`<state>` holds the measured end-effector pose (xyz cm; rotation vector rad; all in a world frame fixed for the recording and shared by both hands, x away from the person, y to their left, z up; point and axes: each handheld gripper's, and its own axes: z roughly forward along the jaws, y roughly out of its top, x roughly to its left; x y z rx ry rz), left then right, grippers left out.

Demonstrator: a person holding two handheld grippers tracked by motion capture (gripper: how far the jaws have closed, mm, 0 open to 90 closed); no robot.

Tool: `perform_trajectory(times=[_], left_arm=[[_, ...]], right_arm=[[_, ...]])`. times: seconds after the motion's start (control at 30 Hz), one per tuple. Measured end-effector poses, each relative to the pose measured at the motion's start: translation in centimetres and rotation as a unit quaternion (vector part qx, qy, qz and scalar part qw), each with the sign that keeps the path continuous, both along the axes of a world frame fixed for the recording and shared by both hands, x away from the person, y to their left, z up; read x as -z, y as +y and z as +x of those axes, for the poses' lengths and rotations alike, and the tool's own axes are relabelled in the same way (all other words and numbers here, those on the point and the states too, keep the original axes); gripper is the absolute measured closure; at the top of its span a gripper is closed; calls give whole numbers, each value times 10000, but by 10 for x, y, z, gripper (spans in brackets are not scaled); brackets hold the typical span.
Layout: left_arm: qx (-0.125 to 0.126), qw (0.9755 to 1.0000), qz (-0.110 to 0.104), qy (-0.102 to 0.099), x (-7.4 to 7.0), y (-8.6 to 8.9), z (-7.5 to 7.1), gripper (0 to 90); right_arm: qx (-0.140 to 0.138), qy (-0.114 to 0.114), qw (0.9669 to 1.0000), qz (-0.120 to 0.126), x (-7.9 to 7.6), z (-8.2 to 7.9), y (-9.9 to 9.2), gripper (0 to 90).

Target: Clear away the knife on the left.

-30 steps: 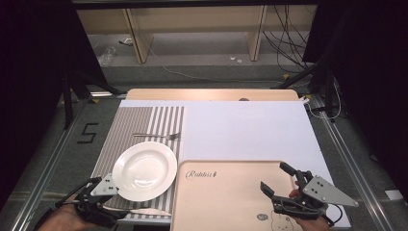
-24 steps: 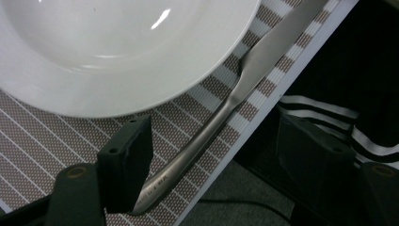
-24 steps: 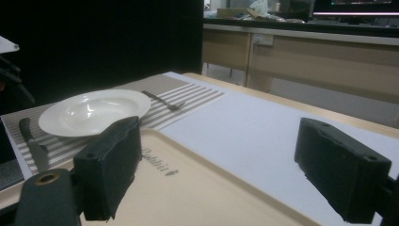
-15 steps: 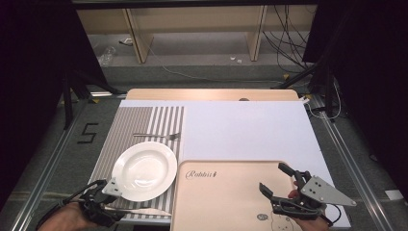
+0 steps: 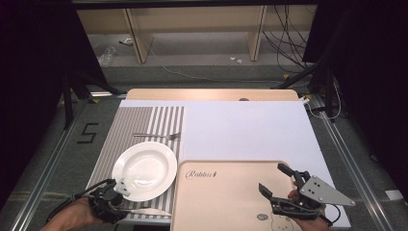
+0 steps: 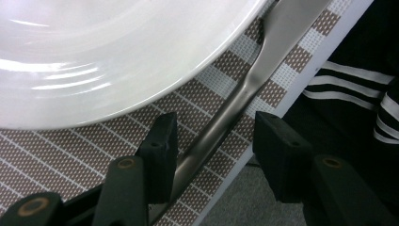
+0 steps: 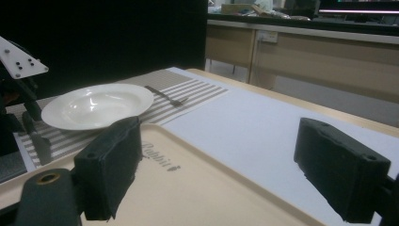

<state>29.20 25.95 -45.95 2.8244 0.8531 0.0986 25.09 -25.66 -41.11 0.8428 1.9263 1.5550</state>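
Your left claw (image 5: 113, 202) has dropped lower at the near edge of the striped brown-and-white woven placemat (image 5: 144, 120) since a second ago, and its jaws have just been closing; they now straddle the flat silver metal knife (image 6: 244, 89) without pressing it, so far as the close view lets you judge. That knife lies on the placemat, just beside the round white ceramic plate (image 5: 144, 171), its handle shiny and narrow. Your right claw (image 5: 279, 185) hangs over the beige plastic tray (image 5: 221, 192), jaws wide apart, unmoved.
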Motion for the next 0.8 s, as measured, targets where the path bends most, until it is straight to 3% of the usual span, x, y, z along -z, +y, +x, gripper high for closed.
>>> perform_trajectory(times=[0.43, 0.77, 0.8], left_arm=[[245, 9991, 250, 223, 2, -9, 6, 616], [606, 9968, 433, 303, 2, -16, 7, 767], [553, 9971, 417, 319, 2, -16, 7, 783]], right_arm=[[-67, 10, 10000, -42, 1, 0, 1, 168], [-106, 9, 9999, -104, 1, 0, 2, 172], [-107, 11, 9999, -106, 1, 0, 2, 172]])
